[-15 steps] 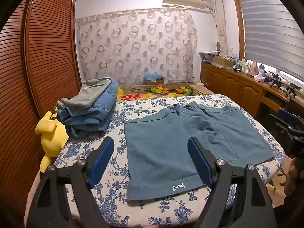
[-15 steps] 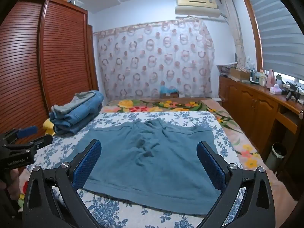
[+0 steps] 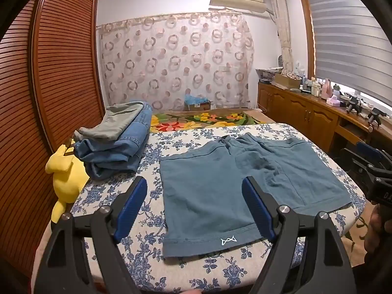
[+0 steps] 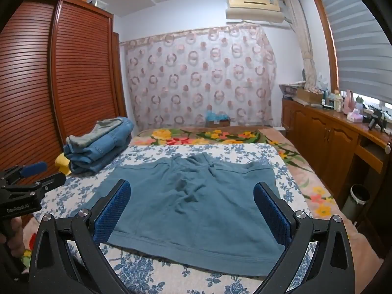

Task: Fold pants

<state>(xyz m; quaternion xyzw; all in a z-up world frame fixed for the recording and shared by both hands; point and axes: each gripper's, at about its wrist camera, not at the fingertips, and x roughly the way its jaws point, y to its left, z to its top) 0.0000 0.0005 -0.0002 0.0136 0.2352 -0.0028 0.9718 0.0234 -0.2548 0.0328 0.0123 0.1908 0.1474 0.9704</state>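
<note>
Where folded, two pants (image 3: 115, 144); one shorts (image 3: 235, 183).

The teal shorts (image 3: 215, 191) were soft matt cotton-like cloth on a printed floral bedsheet (image 3: 196, 276). At centre left, folded jeans (image 3: 117, 152) showed coarse denim. The wardrobe (image 3: 54, 73) at upper left was glossy slatted wood. Each hand-held gripper's pads (image 4: 112, 210) looked like textured blue rubber.
</note>
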